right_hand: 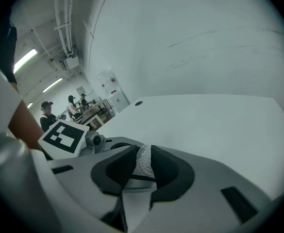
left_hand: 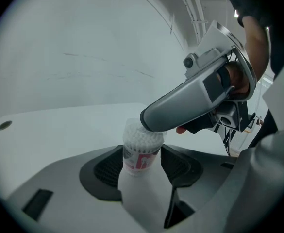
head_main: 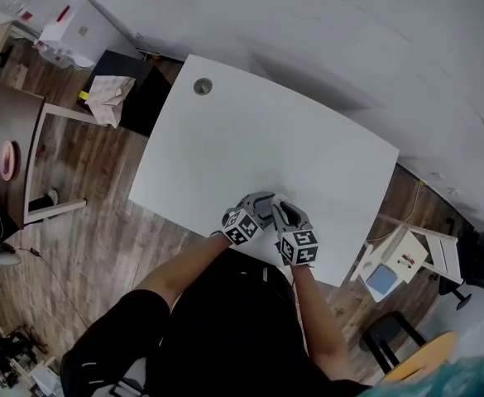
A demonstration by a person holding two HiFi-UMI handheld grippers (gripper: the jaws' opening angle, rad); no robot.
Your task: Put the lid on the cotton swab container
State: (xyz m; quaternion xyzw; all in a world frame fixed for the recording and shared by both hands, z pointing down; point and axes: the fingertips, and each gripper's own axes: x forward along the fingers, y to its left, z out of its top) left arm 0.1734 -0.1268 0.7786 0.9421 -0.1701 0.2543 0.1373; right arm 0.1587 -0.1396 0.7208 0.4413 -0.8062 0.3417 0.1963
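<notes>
The cotton swab container (left_hand: 141, 152), clear with a red-and-white label and packed with white swab heads, stands upright between the pads of my left gripper (left_hand: 142, 166), which is shut on it. My right gripper (left_hand: 190, 103) reaches in from the right, its jaw lying across the container's top. In the right gripper view the clear lid (right_hand: 143, 160) shows edge-on between the pads of the right gripper (right_hand: 144, 168), with swab heads visible through it. In the head view both grippers, left (head_main: 261, 206) and right (head_main: 284, 216), meet at the near edge of the white table (head_main: 250, 139).
A round cable hole (head_main: 203, 86) sits at the table's far left corner. A dark box with cloth (head_main: 113, 89) stands on the floor to the left, a small white stand (head_main: 395, 259) to the right. People work at a distant bench (right_hand: 74, 108).
</notes>
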